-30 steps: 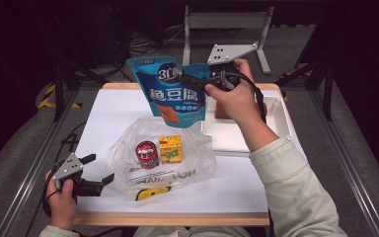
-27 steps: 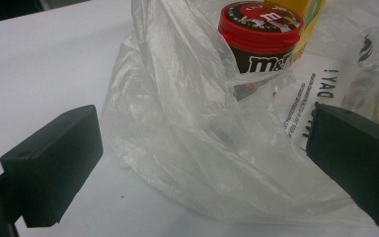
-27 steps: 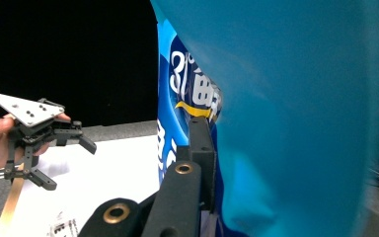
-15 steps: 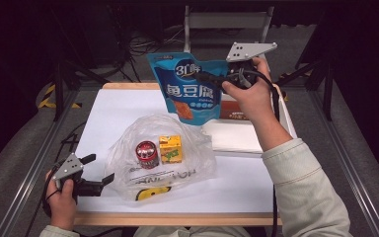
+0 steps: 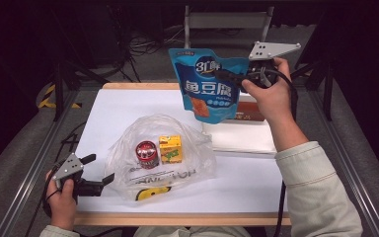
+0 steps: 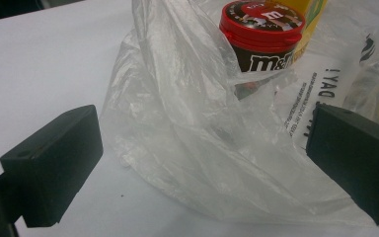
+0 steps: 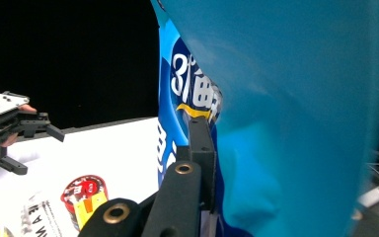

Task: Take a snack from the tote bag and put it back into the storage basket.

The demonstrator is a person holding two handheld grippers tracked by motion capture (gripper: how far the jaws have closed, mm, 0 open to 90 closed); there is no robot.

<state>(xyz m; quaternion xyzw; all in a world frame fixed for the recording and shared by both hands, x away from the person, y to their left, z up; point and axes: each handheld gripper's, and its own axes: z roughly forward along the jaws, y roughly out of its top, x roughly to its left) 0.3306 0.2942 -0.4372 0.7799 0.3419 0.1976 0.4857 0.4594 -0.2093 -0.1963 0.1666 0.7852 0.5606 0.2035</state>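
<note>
Blue foil snack pouch (image 5: 207, 81) with white lettering, one item: in the high view we record it hanging upright, long axis vertical, clear above the far edge of the white table (image 5: 123, 111), pinched at its right edge by the right gripper (image 5: 227, 75), whose jaws are clamped on it. We count one clear crinkled plastic bag (image 5: 160, 158) lying nearer the person, well apart from the pouch and below it to the left, holding one red-lidded brown candy tub (image 5: 147, 154) and one small yellow carton (image 5: 170, 149); one white flat box (image 5: 242, 138) sits under the pouch. Left gripper (image 5: 101, 170), jaws parted and holding nothing, rests just beside the bag and is the nearer hand to it. Left gripper view: bag (image 6: 197, 143) between the spread jaws, untouched; tub (image 6: 261, 34) upright behind. Right gripper view: pouch (image 7: 286, 113) clamped close to the lens; left gripper (image 7: 39, 143) beyond.
</note>
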